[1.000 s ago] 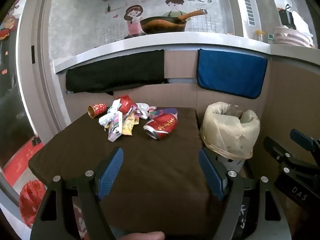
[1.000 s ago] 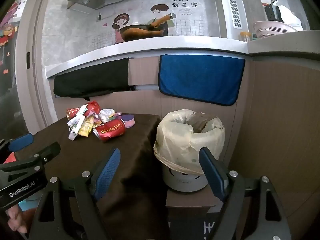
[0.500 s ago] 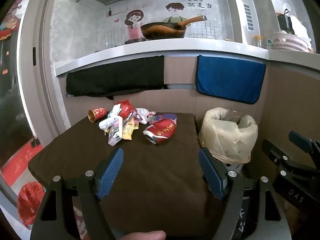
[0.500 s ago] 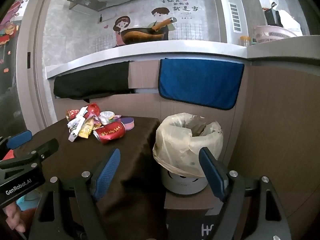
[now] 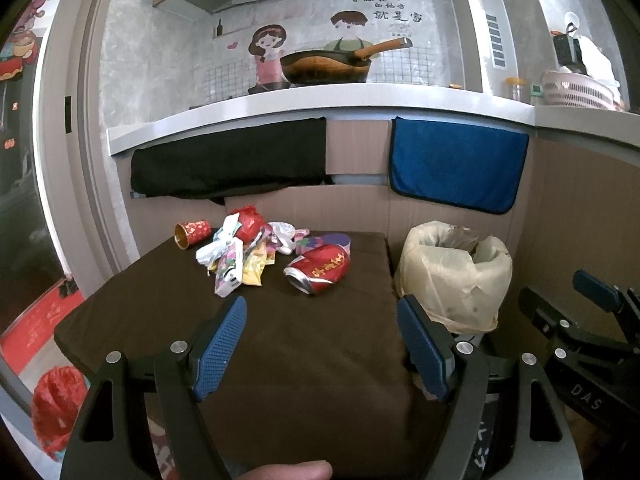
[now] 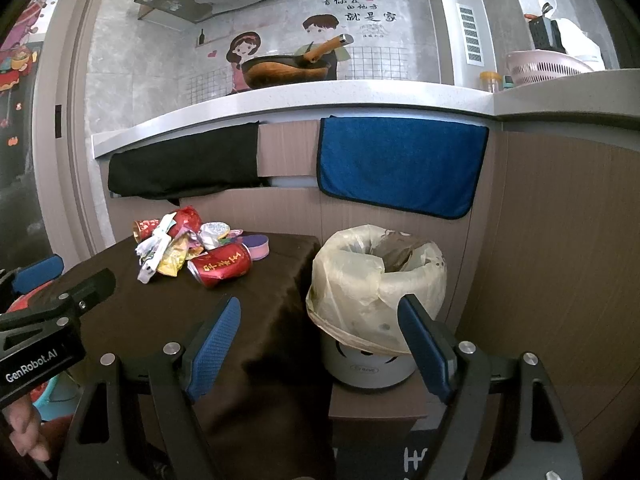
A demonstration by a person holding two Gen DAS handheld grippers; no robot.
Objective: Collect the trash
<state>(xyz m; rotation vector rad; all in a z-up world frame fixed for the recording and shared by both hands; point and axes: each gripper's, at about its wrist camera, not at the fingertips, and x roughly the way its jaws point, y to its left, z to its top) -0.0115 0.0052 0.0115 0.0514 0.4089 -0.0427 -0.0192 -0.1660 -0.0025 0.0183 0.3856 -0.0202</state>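
Left wrist view shows both grippers [image 5: 322, 344] [image 6: 320, 344] spread wide and empty, so advance the left over the crushed red can [image 5: 318, 268] on the brown table [image 5: 160, 312], close squarely, then carry to the lined bin [image 5: 454, 276] beside it.

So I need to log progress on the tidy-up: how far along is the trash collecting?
Barely begun. Done: nothing I can confirm; the lined bin holds something brownish, origin unclear. In hand: nothing; the left gripper and right gripper are both open and empty. Left: the whole pile on the brown table: red can, small red cup and crumpled wrappers.
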